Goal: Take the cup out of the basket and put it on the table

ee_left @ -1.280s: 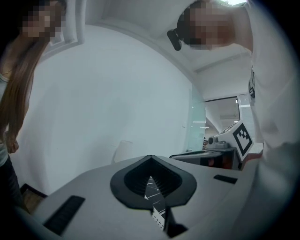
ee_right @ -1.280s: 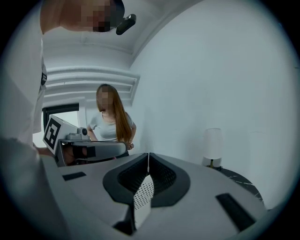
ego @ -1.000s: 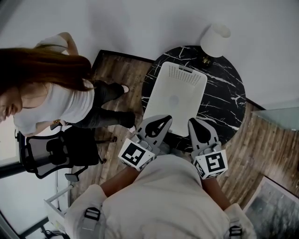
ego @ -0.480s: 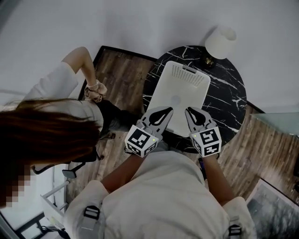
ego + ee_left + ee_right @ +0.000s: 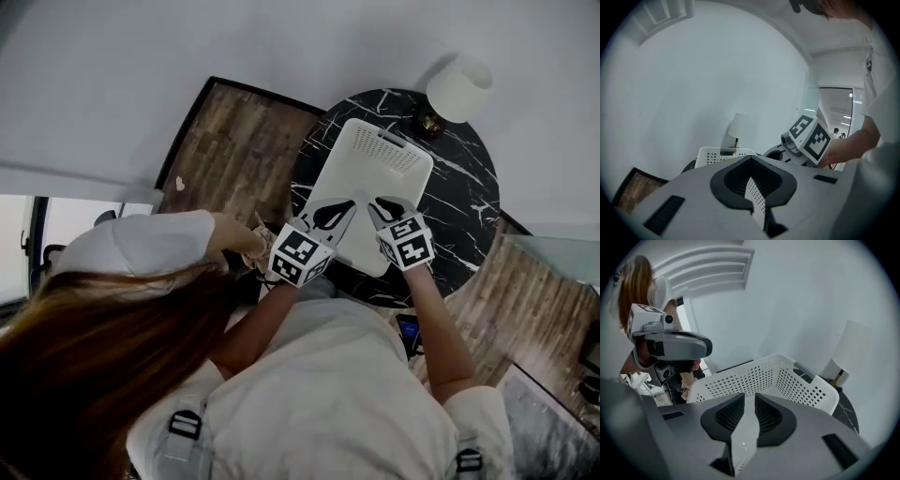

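Your left gripper [image 5: 345, 208] and right gripper [image 5: 382, 206] both have their jaws pressed together with nothing between them, and they sit side by side over the near end of the white basket [image 5: 403, 155], which runs away from you toward 12 o'clock. A second person [image 5: 141, 246] leans in at your 9 o'clock, with a hand close to your left gripper. I can't make out the cup in any view. It is most likely low on the basket floor under your gripper tips, so look for it before you commit. Expect a small cup to be light and stiff, probably smooth-walled, and breakable if it is ceramic. Part the jaws first, then take it across the body or with one jaw inside the rim and one outside, squeezing only enough to stop it sliding. The perforated basket looks like thin plastic and may skate on the black marble table [image 5: 459, 206], so your free gripper could steady its rim. Bare tabletop lies at 3 o'clock of the basket, clear of the lamp [image 5: 459, 86] standing at 1 o'clock.
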`<state>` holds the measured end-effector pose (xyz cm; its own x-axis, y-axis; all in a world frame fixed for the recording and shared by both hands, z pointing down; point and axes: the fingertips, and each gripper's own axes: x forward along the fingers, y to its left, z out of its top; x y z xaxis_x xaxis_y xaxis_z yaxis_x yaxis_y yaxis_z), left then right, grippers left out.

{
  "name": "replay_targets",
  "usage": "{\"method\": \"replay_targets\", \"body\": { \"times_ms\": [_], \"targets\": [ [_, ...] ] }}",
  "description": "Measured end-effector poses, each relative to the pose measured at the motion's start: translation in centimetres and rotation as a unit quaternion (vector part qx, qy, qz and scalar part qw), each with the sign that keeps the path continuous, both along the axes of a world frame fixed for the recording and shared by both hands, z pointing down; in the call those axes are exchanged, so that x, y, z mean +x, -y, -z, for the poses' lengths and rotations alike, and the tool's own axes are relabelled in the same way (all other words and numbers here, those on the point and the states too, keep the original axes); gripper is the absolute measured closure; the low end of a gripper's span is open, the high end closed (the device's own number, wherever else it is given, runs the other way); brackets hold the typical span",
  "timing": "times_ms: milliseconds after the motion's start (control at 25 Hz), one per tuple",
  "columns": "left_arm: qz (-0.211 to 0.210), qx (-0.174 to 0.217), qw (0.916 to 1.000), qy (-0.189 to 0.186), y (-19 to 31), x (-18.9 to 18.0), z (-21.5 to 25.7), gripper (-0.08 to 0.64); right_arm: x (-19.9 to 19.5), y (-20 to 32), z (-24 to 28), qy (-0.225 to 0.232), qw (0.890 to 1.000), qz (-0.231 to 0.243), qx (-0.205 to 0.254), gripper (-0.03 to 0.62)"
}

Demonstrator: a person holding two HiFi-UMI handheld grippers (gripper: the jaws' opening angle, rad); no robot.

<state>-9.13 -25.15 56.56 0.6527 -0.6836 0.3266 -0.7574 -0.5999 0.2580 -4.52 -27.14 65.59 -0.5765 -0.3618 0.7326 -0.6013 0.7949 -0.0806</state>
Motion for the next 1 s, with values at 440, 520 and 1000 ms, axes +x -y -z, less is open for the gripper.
{"method": "replay_targets", "body": {
  "times_ms": [440,520,1000],
  "targets": [
    [0.007,-0.055,0.9984,0.009,2.5,0.0,-4.8,0.555,-0.7,2.8,-7.6,-0.105,0.991,0.048,-0.064,0.522],
    [0.011,-0.064,0.9978,0.009,2.9,-0.2,-5.6,0.555,-1.0,3.2,-8.5,-0.118,0.989,0.054,-0.070,0.518],
    [0.020,-0.112,0.9934,0.004,4.2,-0.8,-8.7,0.555,-1.7,3.4,-12.4,-0.185,0.971,0.097,-0.118,0.508]
  ]
}}
